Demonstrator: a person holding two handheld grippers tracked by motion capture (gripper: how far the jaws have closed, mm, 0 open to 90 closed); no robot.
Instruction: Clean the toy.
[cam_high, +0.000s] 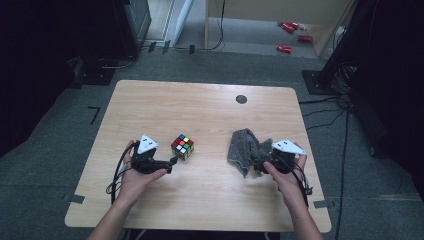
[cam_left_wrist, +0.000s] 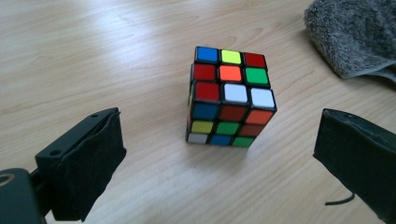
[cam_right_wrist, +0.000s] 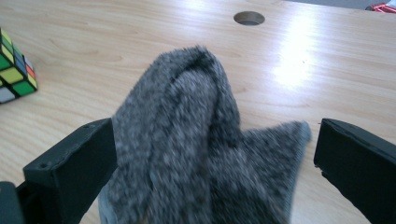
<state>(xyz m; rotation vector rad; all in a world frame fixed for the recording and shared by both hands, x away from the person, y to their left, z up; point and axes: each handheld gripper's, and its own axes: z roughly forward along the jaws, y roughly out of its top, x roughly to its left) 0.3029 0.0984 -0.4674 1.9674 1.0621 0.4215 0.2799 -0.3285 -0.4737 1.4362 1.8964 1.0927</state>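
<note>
Grey terry fabric, a crumpled cloth (cam_right_wrist: 196, 154), lies in a loose heap on the pale wooden counter (cam_high: 200, 105), rumpled upward in a fold rather than spread flat. It rises between the jaws of the right tool (cam_high: 263, 165), which stand wide apart. The left-hand pad in the right gripper view sits right against the pile, though it does not seem to pinch it; the other pad is clear of it. So the cloth looks let go, resting under its own weight, and its peaked shape suggests it was set down bunched.

The Rubik's cube (cam_left_wrist: 229, 98) stands on the counter a little ahead of the left tool (cam_high: 172, 161), centred in the gap between its jaws but beyond their tips. Those jaws are also spread as far as they go, with nothing in their grasp. The cube rests flat on one face, turned so a corner edge faces the tool. It is scrambled, with mixed colours on every visible side.

In the high view the two things sit apart, cube to the left, cloth to the right, each just in front of its own hand. A corner of the cloth shows at the upper right of the left gripper view, near the cube but not touching it.
</note>
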